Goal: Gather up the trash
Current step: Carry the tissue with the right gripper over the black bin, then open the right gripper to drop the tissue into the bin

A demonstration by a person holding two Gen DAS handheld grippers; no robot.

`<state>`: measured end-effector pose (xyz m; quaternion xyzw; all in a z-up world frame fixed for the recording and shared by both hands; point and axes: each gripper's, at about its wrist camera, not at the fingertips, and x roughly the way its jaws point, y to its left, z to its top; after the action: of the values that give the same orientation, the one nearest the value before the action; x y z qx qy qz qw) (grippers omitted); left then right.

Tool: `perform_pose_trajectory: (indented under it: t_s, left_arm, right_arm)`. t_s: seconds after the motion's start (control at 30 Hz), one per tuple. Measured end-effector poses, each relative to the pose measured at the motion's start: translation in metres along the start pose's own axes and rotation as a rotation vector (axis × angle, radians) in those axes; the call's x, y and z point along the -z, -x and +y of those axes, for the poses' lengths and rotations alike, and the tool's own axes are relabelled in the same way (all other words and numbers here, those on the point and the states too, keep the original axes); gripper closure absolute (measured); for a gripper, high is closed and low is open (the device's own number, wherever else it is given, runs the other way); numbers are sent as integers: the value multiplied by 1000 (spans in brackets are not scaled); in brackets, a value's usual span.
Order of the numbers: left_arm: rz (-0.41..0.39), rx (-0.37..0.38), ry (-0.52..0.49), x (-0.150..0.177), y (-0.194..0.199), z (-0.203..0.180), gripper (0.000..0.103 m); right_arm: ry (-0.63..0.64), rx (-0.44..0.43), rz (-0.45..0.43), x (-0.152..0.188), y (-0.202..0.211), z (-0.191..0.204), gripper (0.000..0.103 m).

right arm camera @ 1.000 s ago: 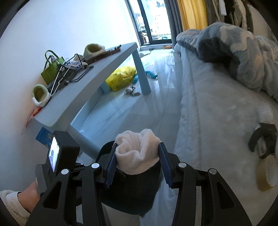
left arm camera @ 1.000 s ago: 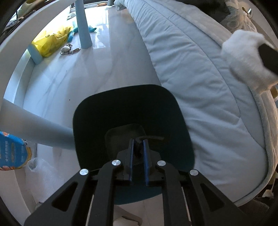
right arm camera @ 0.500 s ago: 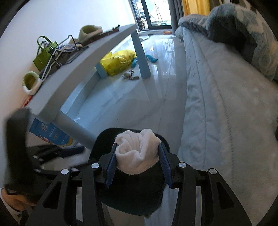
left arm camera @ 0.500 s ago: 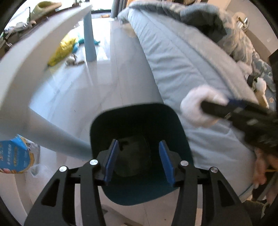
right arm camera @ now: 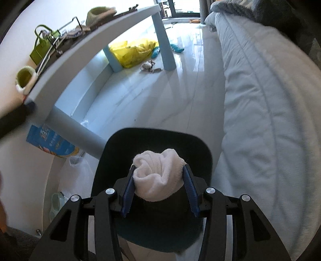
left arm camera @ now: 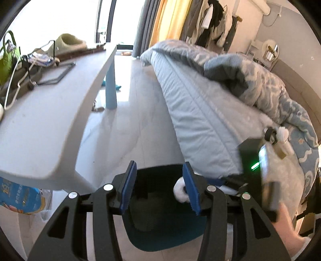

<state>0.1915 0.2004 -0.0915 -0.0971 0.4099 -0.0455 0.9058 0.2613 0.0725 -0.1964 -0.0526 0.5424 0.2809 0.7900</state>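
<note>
Right hand-held gripper (right arm camera: 158, 192) was closed around a balled white sock (right arm camera: 158, 176), blue pads (right arm camera: 187, 188) pressing it from both sides; the sock bulged up above the fingertips. It was held directly over the open mouth of a dark bin (right arm camera: 152, 140) that stood on the glossy pale floor (right arm camera: 160, 90) between the bed (right arm camera: 270, 100) and the desk (right arm camera: 96, 36). Left hand-held gripper (left arm camera: 158, 186) had its jaws wide apart with nothing between them, positioned over the same bin (left arm camera: 160, 230); the sock (left arm camera: 180, 190) showed as a white lump just behind its right pad, with the other gripper's body blurred at right. Desk top (left arm camera: 40, 124) carried a green bag (right arm camera: 40, 48), a wire rack (left arm camera: 50, 66) and a pale green slipper (right arm camera: 100, 14). Under the desk lay a yellow plastic bag (right arm camera: 136, 50) and small objects near the blue leg (right arm camera: 164, 40). A blue printed package (right arm camera: 50, 142) sat near the nearer desk leg, beside the bin. A patterned blue-grey duvet (left arm camera: 260, 80) was heaped on the bed
</note>
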Motion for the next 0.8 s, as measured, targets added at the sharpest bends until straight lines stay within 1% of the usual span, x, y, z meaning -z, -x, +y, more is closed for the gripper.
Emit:
perform_pose_trajectory:
  t_s: [0.13, 0.23, 0.33, 0.47, 0.63, 0.8]
  left_arm:
    - [-51, 18, 9, -10, 16, -5, 61]
    - [-92, 22, -5, -17, 28, -15, 62]
    - [-126, 42, -14, -21, 38, -22, 63]
    - [-174, 47, -30, -27, 52, -28, 64]
    - [-221, 29, -41, -35, 66, -27, 64]
    - [-253, 7, -21, -41, 76, -21, 64]
  right_arm:
    - [22, 10, 44, 6, -18, 5, 56]
    - [38, 22, 83, 13, -31, 8, 56]
    - [52, 27, 124, 19, -44, 13, 56]
    - [72, 39, 152, 26, -54, 21, 55]
    - [91, 46, 175, 32, -61, 23, 40]
    - [121, 52, 144, 31, -50, 26, 33]
